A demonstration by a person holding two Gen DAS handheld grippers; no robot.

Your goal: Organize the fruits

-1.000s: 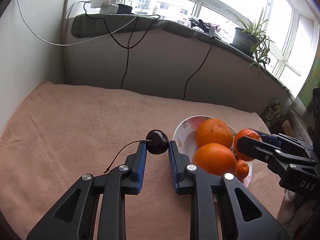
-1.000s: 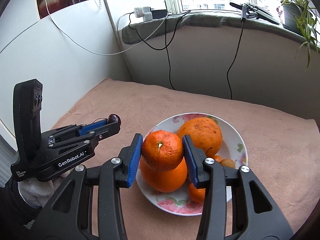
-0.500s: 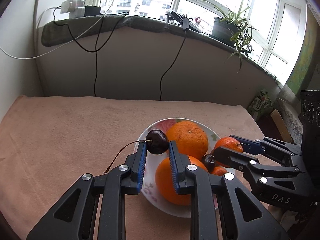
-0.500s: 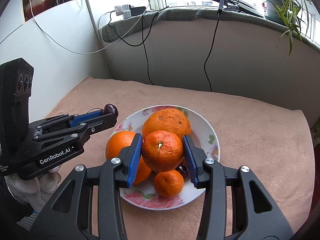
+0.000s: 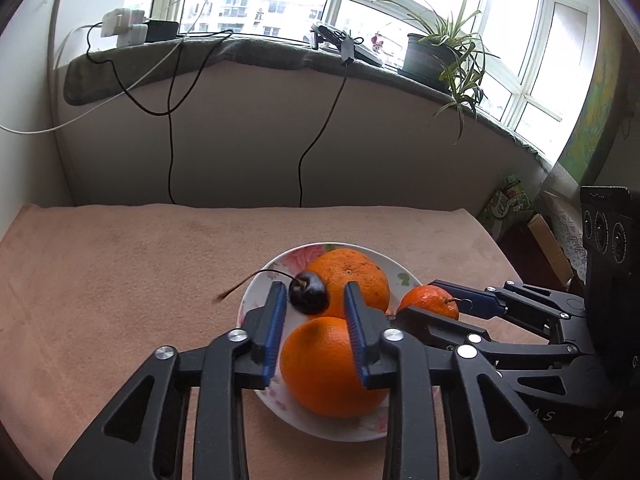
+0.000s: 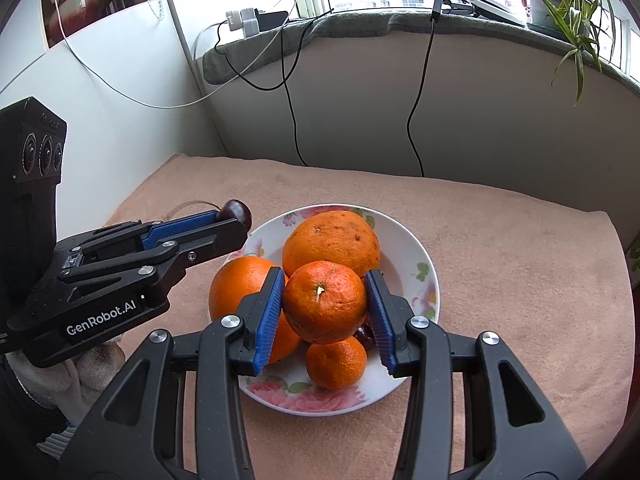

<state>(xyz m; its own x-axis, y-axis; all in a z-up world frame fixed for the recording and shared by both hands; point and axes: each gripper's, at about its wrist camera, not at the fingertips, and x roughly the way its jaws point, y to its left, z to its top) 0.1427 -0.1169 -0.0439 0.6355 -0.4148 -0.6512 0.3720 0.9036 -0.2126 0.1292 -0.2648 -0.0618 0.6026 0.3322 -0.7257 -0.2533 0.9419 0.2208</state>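
Now over the plate (image 5: 256, 296), both grippers. Left gripper (image 5: 316, 300) just parted, jaws having been opening, with the cherry (image 5: 308, 293) between the blue pads: touching or nearly touching the left pad, clear of the right one, so released rather than clamped. Stem (image 5: 256, 278) trailing out to the left past the pad, long axis roughly across the jaws. Directly beneath the cherry: the near orange (image 5: 332, 368) and, just beyond it, the far orange (image 5: 352, 276), both lying in the plate. Judged from that, a short fall onto the oranges, and a likely roll toward the plate's left rim.

Right gripper (image 6: 326, 300) clamped on a tangerine (image 6: 325, 300), both pads pressing its sides, held above the pile in the plate. Under it, a smaller tangerine (image 6: 337, 362), with a dark fruit (image 6: 365, 336) tucked beside, half hidden. Straight down from the right gripper, then, the drop point: the middle of the heap, between the big oranges and the near rim.

Plate resting on the pink-beige cloth (image 6: 500, 280) covering the counter. Left gripper nearer the plate's left edge, right gripper nearer its centre; tips close together but apart.
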